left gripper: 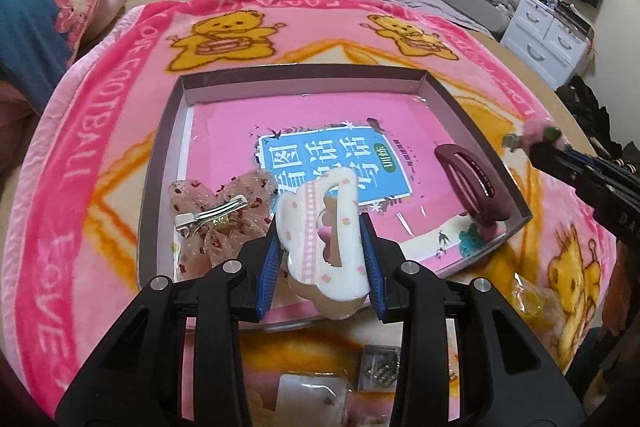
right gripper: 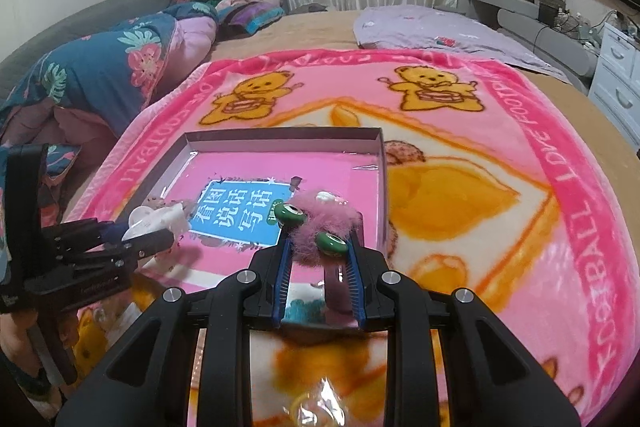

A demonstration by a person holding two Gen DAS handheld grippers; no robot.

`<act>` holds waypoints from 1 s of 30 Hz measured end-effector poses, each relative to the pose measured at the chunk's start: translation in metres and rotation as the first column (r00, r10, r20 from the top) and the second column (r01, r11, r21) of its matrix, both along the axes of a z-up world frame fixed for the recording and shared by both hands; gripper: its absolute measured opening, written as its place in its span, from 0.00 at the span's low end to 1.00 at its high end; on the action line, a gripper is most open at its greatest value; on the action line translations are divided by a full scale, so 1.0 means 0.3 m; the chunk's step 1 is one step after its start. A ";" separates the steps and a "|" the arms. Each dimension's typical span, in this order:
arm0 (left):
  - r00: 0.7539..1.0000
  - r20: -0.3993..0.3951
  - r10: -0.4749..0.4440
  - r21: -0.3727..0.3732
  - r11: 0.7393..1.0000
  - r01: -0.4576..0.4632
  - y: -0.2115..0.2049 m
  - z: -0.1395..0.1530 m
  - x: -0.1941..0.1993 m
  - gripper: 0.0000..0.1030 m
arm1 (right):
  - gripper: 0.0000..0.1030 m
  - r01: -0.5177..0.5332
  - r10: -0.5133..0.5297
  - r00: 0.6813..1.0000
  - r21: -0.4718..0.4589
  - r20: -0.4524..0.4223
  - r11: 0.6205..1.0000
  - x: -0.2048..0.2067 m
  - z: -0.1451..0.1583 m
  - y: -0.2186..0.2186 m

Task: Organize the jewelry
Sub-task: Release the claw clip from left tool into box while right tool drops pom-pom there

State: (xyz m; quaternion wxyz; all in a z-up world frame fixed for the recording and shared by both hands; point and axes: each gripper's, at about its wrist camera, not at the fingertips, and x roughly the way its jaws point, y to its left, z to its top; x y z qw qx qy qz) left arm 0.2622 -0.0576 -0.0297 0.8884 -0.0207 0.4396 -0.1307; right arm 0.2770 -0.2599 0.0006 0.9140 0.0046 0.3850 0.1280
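Shallow grey cardboard tray [left gripper: 160,163] lying on pink fleece teddy-bear blanket [left gripper: 100,131], lined with a pink-covered book [left gripper: 224,123].

Already inside the tray: sheer beige bow hair clip with red flecks and a silver alligator clasp [left gripper: 216,215], at the near-left corner; flat maroon oval snap clip [left gripper: 472,183], leaning against the near-right wall. Two pieces judged as sorted.

In transit: left gripper [left gripper: 324,251] clenched on a cream claw hair clip with pink floral print [left gripper: 324,235], held above the tray's near edge, not yet set down. Right gripper [right gripper: 320,251] closed around a pink fluffy pom-pom hair ornament with two green glass beads [right gripper: 320,227], held over the tray's near-right area; contact with the tray floor not determinable. Same ornament visible in the left view at the right gripper's tip, just beside the tray's right wall.

Outstanding: small items near the operator on the blanket, outside the tray — a clear packet with yellow contents [left gripper: 536,303], a small clear box of metallic pieces [left gripper: 380,367], a pale packet [left gripper: 308,395]. Exact nature unclear.

Assessment: roughly midway; two pieces placed, two in hand, several apparently waiting.
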 end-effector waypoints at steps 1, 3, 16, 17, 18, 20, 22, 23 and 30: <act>1.000 -0.003 0.002 -0.003 1.000 -0.002 0.003 -0.003 0.002 0.28 | 0.23 -0.007 0.007 1.000 -0.003 -0.012 1.000 0.014 -0.010 0.009; 1.000 -0.004 0.004 0.001 1.000 -0.004 0.005 -0.007 0.005 0.28 | 0.23 -0.019 0.018 0.999 -0.002 -0.032 1.000 0.035 -0.028 0.022; 1.000 0.014 0.022 0.007 1.000 -0.022 0.020 0.006 -0.001 0.34 | 0.24 -0.073 0.071 0.989 -0.007 -0.133 0.997 0.113 -0.127 0.091; 1.000 0.013 0.022 0.007 1.000 -0.022 0.020 0.008 -0.002 0.35 | 0.25 -0.077 0.075 0.988 -0.008 -0.136 0.997 0.112 -0.132 0.095; 1.000 0.013 0.023 0.008 1.000 -0.023 0.019 0.010 -0.006 0.35 | 0.26 -0.079 0.077 0.987 -0.011 -0.139 0.997 0.113 -0.137 0.098; 1.000 0.011 0.026 0.010 1.000 -0.026 0.020 0.013 -0.007 0.39 | 0.27 -0.082 0.080 0.986 -0.005 -0.149 0.997 0.114 -0.146 0.100; 0.999 0.011 0.030 0.011 0.999 -0.030 0.021 0.019 -0.012 0.41 | 0.29 -0.083 0.083 0.984 0.001 -0.155 0.997 0.110 -0.150 0.101; 0.999 0.010 0.033 0.011 0.999 -0.033 0.023 0.021 -0.015 0.43 | 0.34 -0.084 0.084 0.985 0.005 -0.154 0.996 0.107 -0.149 0.100; 0.999 0.015 0.049 -0.007 0.999 -0.048 0.044 0.055 -0.040 0.53 | 0.48 -0.066 0.067 0.992 0.015 -0.105 0.998 0.069 -0.105 0.072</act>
